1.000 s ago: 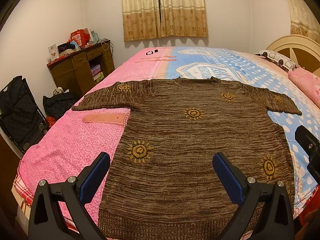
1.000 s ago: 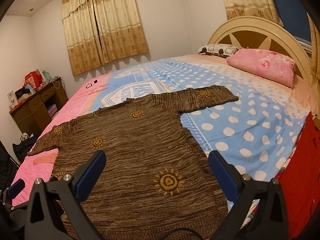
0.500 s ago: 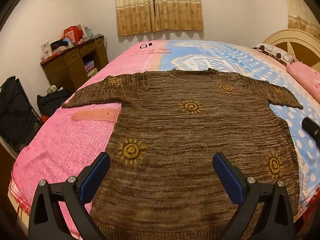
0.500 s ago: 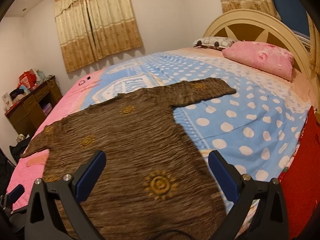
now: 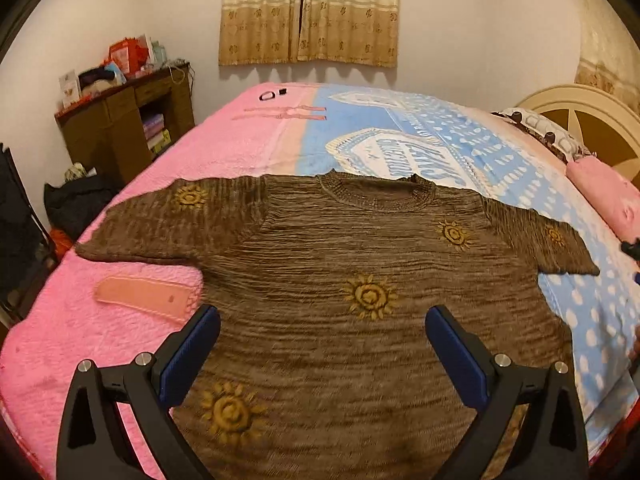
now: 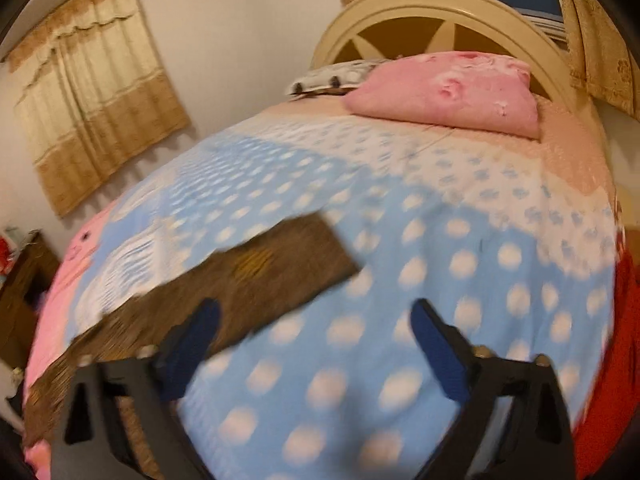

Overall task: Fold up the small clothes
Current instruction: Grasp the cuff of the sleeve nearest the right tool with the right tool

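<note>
Sweater [image 5: 360, 300] lies flat and unfolded, face up on the bed [image 5: 100, 344]. Left gripper [image 5: 322, 344] hovers above its body, fingers spread and empty; right gripper [image 6: 316, 340] likewise, beside the right sleeve [image 6: 280, 264]. Judging by this, folding hasn't begun: next, pinch a sleeve's edge and fold it inward.

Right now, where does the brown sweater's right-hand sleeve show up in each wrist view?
Left wrist view: the sleeve lies at the right edge of the brown sweater, spread on the blue dotted blanket.
Right wrist view: the sleeve sits left of centre, blurred, just beyond the right claw.
Shared landmark: the pink pillow at the headboard.
</note>
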{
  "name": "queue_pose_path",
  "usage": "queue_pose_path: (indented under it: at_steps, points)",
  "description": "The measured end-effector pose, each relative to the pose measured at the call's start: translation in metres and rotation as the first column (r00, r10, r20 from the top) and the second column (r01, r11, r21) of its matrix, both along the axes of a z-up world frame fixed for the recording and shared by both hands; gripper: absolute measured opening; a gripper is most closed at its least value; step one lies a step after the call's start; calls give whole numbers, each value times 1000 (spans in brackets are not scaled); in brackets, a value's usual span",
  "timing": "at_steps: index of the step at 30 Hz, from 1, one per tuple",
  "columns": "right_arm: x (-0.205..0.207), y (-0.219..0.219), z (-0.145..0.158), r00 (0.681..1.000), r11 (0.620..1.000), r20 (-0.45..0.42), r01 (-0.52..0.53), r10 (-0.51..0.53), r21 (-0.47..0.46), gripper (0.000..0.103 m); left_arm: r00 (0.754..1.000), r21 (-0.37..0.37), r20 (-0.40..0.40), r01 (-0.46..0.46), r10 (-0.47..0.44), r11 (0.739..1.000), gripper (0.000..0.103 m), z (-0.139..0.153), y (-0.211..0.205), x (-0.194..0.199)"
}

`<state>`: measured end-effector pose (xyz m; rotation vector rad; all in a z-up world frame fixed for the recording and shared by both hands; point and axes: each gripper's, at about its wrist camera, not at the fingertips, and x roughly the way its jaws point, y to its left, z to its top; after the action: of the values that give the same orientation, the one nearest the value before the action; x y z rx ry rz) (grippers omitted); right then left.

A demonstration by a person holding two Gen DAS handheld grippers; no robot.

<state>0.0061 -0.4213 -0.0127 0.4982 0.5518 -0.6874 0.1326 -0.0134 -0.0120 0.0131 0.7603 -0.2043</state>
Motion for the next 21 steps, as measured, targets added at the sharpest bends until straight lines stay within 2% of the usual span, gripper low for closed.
queue_pose_path:
  at_steps: [1,3,5,8,9,13,16,17,18,21]
  points:
    - [15,-20,-6,999,1000,-24,-23,23,4,86,1000,-1,-5,-3,3,1000,102,-3,0,2]
    - [37,-43,-20,996,999,-85,-32,35,35,68,1000,-3,-16,-12,12,1000,102,-11,-2,8]
    - [54,-65,-41,989,995,-142,-25,39,97,66,999,1,-30,-22,22,1000,102,-18,-2,14]
    - [69,-70,-64,983,989,-176,-30,55,143,62,996,7,-77,-41,41,999,102,-31,0,27]
    - [73,-69,-69,980,990,-190,-34,60,136,62,995,7,-93,-45,46,999,102,-34,1,31]
    - [87,-55,-72,961,999,-273,-32,33,11,60,993,13,-101,-53,54,999,102,-39,3,35]
    - [86,-52,-70,958,997,-278,-70,63,-17,35,993,14,-100,-58,59,998,102,-41,8,34]
    - [85,-51,-68,959,996,-273,-87,81,-10,19,993,11,-102,-59,60,998,102,-41,9,35]
    - [84,-51,-67,959,995,-266,-102,100,8,16,993,7,-101,-62,62,998,102,-40,12,34]
    - [84,-45,-57,957,995,-271,-101,101,12,12,993,-2,-85,-78,78,997,102,-35,23,31]
